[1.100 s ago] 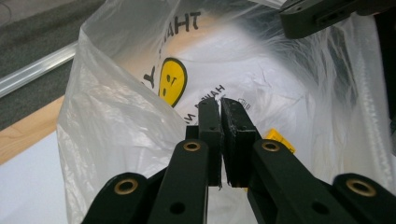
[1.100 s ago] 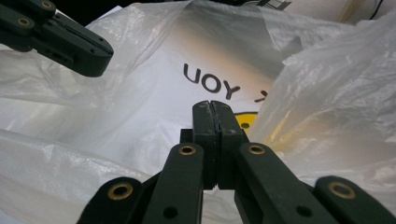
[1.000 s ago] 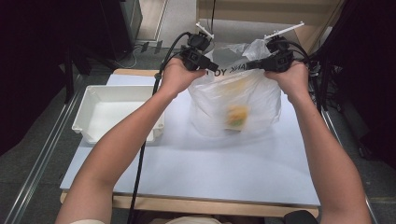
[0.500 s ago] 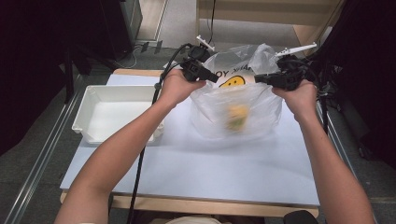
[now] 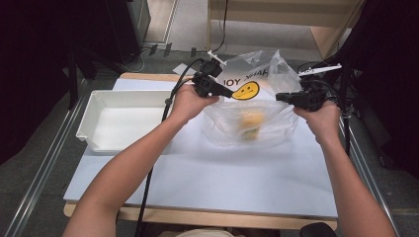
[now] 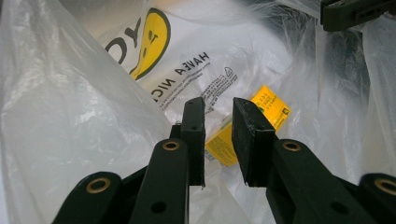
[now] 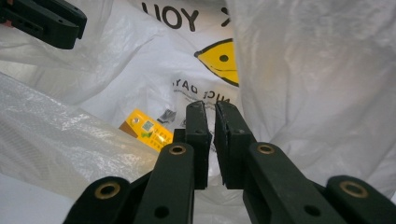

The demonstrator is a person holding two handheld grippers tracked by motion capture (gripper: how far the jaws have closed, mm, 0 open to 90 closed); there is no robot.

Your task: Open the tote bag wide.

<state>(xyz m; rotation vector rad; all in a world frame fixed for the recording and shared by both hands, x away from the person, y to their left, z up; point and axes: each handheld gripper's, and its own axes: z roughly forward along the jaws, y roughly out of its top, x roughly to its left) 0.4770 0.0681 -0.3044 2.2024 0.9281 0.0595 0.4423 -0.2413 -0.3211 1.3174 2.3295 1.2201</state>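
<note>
Left gripper [image 6: 218,140] jaws apart over yellow box [image 6: 268,109] inside clear plastic bag [image 6: 70,116]

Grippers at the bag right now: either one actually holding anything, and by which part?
Nothing is held. The left gripper has a bare gap between its pads; the right gripper has a narrow bare slit. Both jaws have just been opening at the plastic bag mouth.

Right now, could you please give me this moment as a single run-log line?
left tool: opening, nothing between jaws | right tool: opening, slight gap | plastic bag: on table, mouth open | yellow box: inside bag
</note>
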